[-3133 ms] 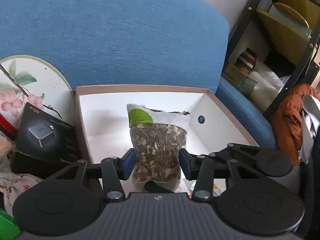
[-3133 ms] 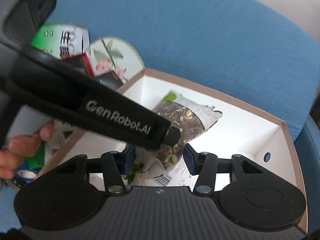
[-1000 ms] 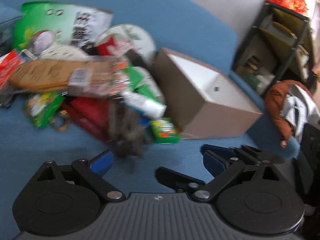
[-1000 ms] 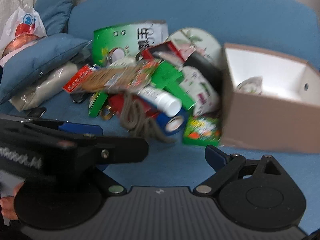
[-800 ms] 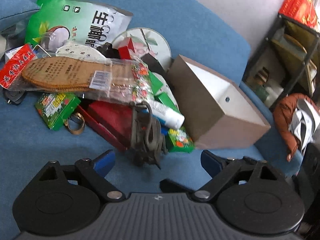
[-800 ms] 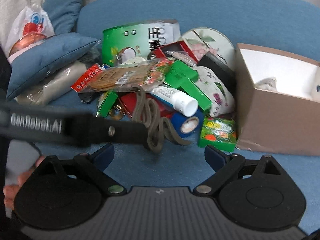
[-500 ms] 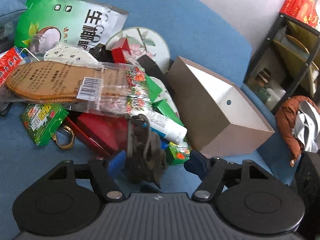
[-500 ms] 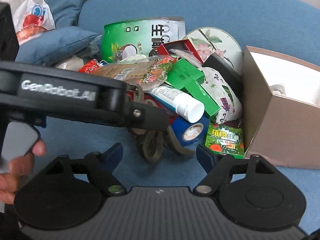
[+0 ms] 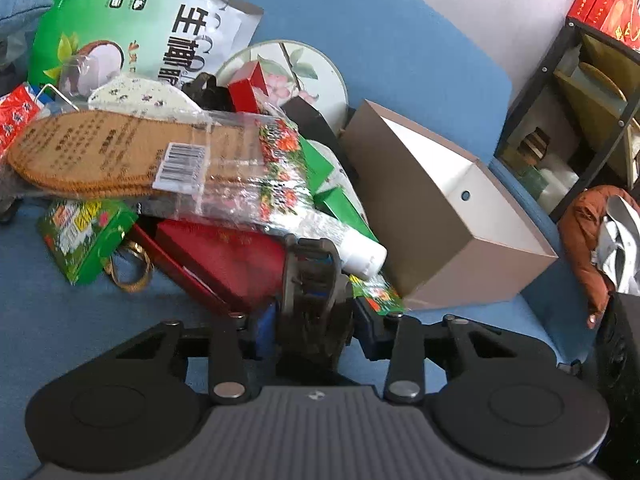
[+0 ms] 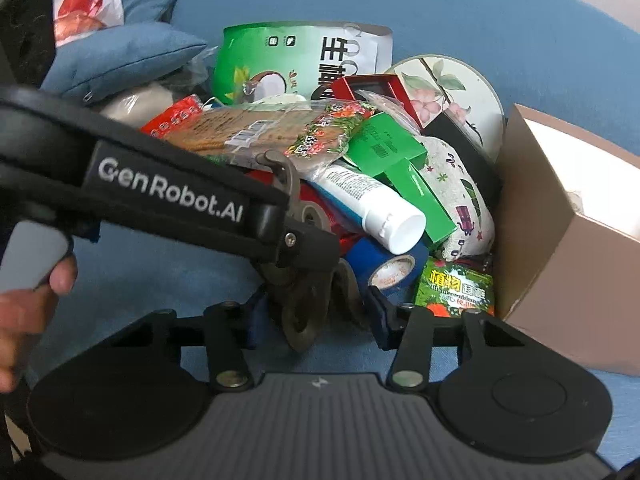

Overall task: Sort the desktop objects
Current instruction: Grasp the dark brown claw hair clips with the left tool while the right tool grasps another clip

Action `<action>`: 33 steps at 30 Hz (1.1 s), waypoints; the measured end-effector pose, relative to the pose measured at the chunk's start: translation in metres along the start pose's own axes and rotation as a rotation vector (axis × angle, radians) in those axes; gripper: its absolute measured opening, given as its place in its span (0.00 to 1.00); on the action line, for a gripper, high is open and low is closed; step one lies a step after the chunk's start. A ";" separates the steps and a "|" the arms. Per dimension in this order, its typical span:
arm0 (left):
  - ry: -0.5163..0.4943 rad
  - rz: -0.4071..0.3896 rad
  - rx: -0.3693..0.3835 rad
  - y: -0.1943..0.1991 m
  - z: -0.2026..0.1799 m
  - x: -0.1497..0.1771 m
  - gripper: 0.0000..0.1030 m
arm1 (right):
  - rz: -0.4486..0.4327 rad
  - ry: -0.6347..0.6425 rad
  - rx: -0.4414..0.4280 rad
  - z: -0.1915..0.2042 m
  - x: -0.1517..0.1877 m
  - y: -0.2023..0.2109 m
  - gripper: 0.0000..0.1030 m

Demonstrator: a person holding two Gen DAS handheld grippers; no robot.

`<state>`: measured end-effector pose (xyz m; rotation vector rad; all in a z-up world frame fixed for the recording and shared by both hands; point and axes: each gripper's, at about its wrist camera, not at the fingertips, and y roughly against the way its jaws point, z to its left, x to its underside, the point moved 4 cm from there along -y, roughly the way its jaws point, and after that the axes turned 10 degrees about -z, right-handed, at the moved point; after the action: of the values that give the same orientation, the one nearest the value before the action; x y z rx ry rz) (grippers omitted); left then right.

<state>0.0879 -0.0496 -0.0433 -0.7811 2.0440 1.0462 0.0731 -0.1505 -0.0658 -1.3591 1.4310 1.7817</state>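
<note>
Blue sofa seat (image 9: 72,332), clutter heaped beside open cardboard box (image 9: 448,232). Both jaws closing round coiled brown strap (image 9: 312,300) at heap's near edge: left gripper (image 9: 310,330), right gripper (image 10: 316,320), likely for boxing.

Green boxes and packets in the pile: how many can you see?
4: big coconut bag at the back, green boxes mid-pile, small packet at left, small packet beside the cardboard box. More may be buried.
</note>
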 end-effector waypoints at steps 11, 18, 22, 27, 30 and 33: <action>0.101 0.128 0.113 0.029 -0.004 0.027 0.38 | 0.058 0.013 -0.079 0.014 0.012 0.068 0.44; 0.206 0.139 0.015 0.019 0.020 0.032 0.52 | 0.026 0.034 -0.088 0.019 0.018 0.061 0.47; 0.243 0.132 0.022 0.015 0.028 0.033 0.54 | 0.036 0.011 -0.073 0.010 0.022 0.057 0.56; 0.257 0.127 0.035 0.014 0.026 0.030 0.62 | 0.055 -0.051 -0.076 -0.002 0.027 0.051 0.65; 0.253 0.127 0.036 0.013 0.026 0.029 0.60 | 0.055 -0.070 -0.083 -0.005 0.027 0.045 0.67; 0.226 0.133 0.036 0.012 0.025 0.029 0.53 | 0.057 -0.084 -0.095 -0.006 0.027 0.041 0.67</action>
<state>0.0698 -0.0285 -0.0717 -0.7833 2.3282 1.0293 0.0303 -0.1756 -0.0719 -1.2857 1.3693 1.9422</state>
